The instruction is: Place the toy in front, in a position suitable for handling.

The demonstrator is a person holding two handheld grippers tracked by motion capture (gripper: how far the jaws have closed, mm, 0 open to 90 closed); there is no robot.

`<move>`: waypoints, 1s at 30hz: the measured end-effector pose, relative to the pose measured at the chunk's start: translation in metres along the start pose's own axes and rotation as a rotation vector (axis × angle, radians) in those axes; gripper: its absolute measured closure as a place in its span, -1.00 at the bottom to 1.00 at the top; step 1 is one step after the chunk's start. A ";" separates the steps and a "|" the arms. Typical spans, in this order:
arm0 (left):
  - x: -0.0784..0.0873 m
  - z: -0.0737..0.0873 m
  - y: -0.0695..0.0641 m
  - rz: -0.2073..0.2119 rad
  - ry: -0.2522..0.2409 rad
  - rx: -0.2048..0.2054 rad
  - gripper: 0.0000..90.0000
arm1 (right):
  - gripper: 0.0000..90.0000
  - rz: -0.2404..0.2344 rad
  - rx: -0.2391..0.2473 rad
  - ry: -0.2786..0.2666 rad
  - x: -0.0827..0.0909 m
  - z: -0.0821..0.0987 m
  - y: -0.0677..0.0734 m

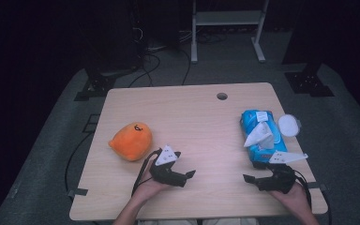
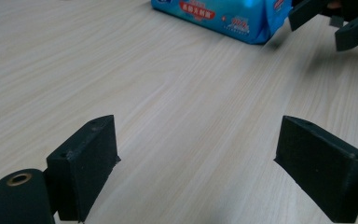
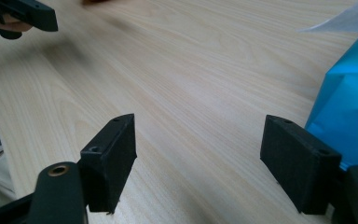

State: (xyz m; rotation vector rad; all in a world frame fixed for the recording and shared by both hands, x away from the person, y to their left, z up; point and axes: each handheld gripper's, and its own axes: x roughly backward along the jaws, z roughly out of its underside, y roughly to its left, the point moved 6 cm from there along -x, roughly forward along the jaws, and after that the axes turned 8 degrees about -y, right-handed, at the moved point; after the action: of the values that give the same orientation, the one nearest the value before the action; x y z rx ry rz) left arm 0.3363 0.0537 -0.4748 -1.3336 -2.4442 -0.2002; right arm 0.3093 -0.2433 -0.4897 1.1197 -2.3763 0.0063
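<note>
The blue wipes pack [image 1: 262,139] lies at the table's [image 1: 201,117] right side, a white sheet pulled up from its top, probably ready for pinching; a small white lid [image 1: 288,125] sits just beside it. The right gripper [image 1: 255,180] rests near the pack's near end, jaws spread and empty, likely poised for it. The left gripper [image 1: 187,176], also spread and empty, faces it, near the orange plush toy [image 1: 131,140]

Black tools [image 1: 191,174], grey three-cornered plates [image 1: 167,155]
</note>
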 end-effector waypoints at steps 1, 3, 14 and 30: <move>0.000 -0.002 0.001 0.002 -0.004 0.002 -0.71 | -0.43 -0.003 -0.008 0.002 0.000 0.000 -0.001; 0.002 -0.008 0.004 0.004 -0.024 0.026 -0.71 | -0.43 -0.003 -0.009 0.000 -0.001 0.001 -0.002; 0.035 -0.042 0.039 -0.112 -0.138 -0.008 -0.71 | -0.43 0.016 -0.013 -0.009 0.006 0.002 0.000; 0.102 -0.045 0.105 -0.323 -0.246 0.045 -0.71 | -0.43 0.007 -0.011 0.009 0.000 0.004 0.003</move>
State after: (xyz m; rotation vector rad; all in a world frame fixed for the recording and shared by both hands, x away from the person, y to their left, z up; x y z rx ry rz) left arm 0.3840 0.1791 -0.3999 -0.9878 -2.8459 -0.0617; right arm 0.3053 -0.2423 -0.4921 1.1037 -2.3698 0.0001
